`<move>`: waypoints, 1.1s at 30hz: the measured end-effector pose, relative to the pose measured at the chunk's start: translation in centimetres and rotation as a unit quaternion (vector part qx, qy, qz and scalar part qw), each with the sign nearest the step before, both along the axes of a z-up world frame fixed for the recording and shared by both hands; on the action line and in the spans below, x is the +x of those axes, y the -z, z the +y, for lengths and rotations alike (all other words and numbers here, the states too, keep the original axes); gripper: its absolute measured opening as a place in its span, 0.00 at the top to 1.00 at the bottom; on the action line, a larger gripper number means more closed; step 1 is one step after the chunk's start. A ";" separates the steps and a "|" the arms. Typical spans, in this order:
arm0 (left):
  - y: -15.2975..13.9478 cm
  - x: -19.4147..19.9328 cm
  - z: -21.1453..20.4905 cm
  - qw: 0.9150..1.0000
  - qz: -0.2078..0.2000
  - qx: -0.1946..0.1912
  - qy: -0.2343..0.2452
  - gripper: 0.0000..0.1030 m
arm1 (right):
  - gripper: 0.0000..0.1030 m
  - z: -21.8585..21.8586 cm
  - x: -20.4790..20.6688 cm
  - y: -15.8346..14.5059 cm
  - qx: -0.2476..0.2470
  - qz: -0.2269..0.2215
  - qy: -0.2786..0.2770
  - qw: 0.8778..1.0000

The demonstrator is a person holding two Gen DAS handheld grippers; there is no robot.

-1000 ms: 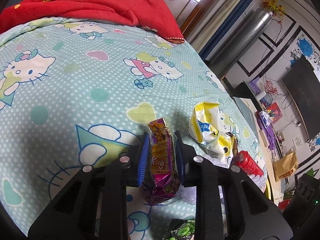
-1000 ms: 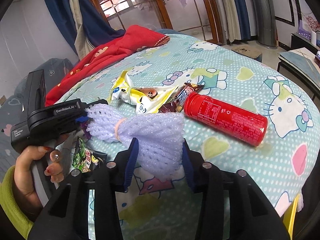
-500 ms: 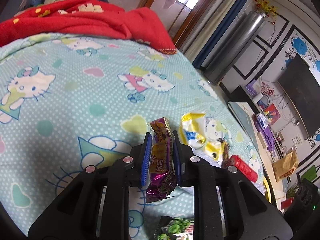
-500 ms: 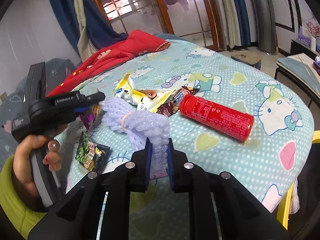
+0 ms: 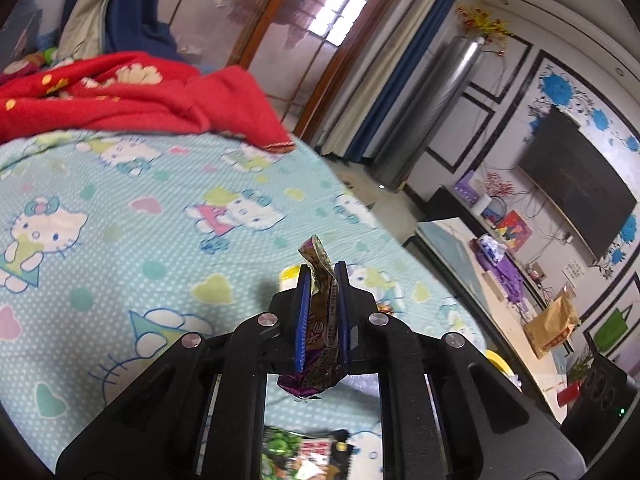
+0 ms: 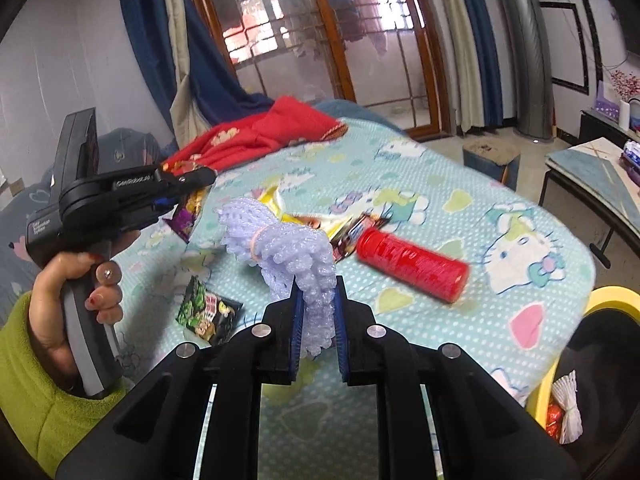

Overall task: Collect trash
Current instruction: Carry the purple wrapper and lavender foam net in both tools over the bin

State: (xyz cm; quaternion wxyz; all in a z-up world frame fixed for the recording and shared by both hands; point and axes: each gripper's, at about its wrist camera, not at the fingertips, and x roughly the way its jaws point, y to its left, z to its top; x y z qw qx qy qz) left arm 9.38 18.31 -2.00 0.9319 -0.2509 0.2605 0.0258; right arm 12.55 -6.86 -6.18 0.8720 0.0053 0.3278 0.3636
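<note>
My left gripper point(image 5: 320, 271) is closing on a purple snack wrapper point(image 5: 322, 312), and its pads press the foil, which hangs clear above the Hello Kitty bed sheet point(image 5: 120, 220). The right wrist view shows that same left gripper point(image 6: 192, 186), held by a hand point(image 6: 76, 280), with the wrapper point(image 6: 188, 216) dangling from it. My right gripper point(image 6: 317, 280) is shut on a lilac foam net point(image 6: 292, 248), lifted off the bed. A red can point(image 6: 412, 266), a yellow wrapper point(image 6: 276, 202), a brown wrapper point(image 6: 356, 232) and a green-black snack packet point(image 6: 208, 312) lie on the sheet.
A red blanket point(image 5: 132, 96) is bunched at the far end of the bed. A yellow-rimmed bin point(image 6: 612, 294) with some trash inside stands at the bed's near right corner. A low table point(image 5: 460, 248) and a television point(image 5: 576, 192) are off to the right.
Both grippers have risen from the bed with their loads. The right jaws closed on the foam net. The left jaws squeezed tighter on the purple wrapper.
</note>
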 end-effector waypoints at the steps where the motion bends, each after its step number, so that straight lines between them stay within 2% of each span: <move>1: -0.5 -0.2 -0.4 1.000 -0.008 0.002 0.004 0.93 | 0.87 -0.3 0.1 -0.3 0.003 -0.002 0.005 1.000; 13: -2.6 -0.5 -4.9 0.997 -0.042 0.031 0.060 0.94 | 0.87 -3.8 0.8 -2.8 0.012 -0.028 0.054 0.998; 33: -2.3 -0.4 -11.8 0.986 -0.049 0.043 0.152 0.94 | 0.87 -10.5 0.9 -3.6 0.000 -0.036 0.124 0.992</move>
